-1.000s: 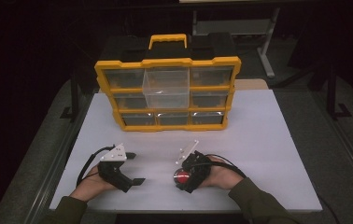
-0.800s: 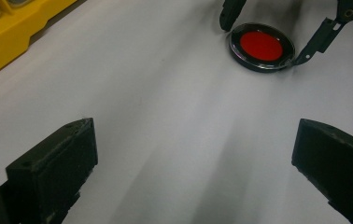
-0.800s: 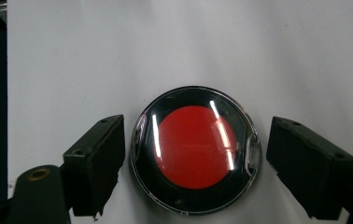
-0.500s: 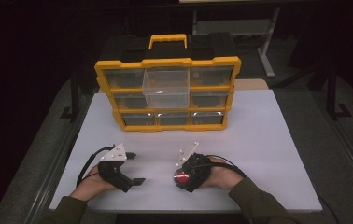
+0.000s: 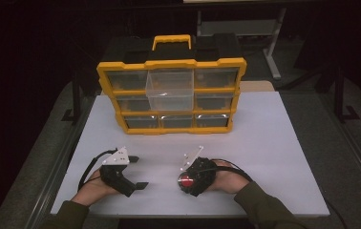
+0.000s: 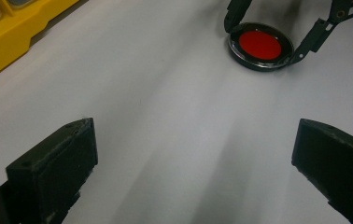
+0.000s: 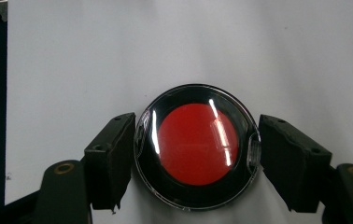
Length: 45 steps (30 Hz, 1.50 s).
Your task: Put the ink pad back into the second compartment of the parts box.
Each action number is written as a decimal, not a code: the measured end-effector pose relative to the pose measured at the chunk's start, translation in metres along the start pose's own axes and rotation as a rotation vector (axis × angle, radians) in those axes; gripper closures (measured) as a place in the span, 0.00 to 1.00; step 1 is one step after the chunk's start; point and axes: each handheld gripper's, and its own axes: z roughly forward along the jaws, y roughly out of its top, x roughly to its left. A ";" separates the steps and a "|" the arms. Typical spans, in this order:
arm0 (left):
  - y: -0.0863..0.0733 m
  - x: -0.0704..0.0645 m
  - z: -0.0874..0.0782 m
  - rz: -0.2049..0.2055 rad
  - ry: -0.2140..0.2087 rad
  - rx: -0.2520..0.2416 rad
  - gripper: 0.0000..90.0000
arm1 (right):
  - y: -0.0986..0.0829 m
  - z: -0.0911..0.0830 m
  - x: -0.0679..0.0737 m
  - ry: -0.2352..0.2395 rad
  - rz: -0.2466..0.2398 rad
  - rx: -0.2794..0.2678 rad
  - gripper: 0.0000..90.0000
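Note:
A round black case with a red centre [image 7: 198, 144] lies flat on the white table [image 5: 274, 143], near the front edge. My right gripper [image 7: 196, 140] has a jaw against each side of it and is shut on the case [image 5: 186, 181]. My left gripper [image 5: 138, 171] rests on the table to its left, held by a hand. It is open, with its jaws wide apart and bare table between them [image 6: 193, 140]. From the left gripper view the case [image 6: 260, 45] lies ahead to the right, between the other gripper's fingers.
A yellow parts organizer [image 5: 171, 64] with a handle stands upright at the back of the table. It has several clear drawers, and the middle one in the top row [image 5: 170, 93] is pulled out. Dark floor and metal frames surround the table.

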 end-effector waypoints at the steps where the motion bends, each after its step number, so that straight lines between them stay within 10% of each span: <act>1: 0.000 0.000 0.000 0.000 0.000 0.000 0.00 | 0.000 0.000 0.000 0.000 0.000 0.000 0.32; 45: -0.001 -0.001 0.000 -0.003 -0.005 -0.004 0.00 | -0.005 -0.065 -0.031 -0.041 0.119 -0.030 0.32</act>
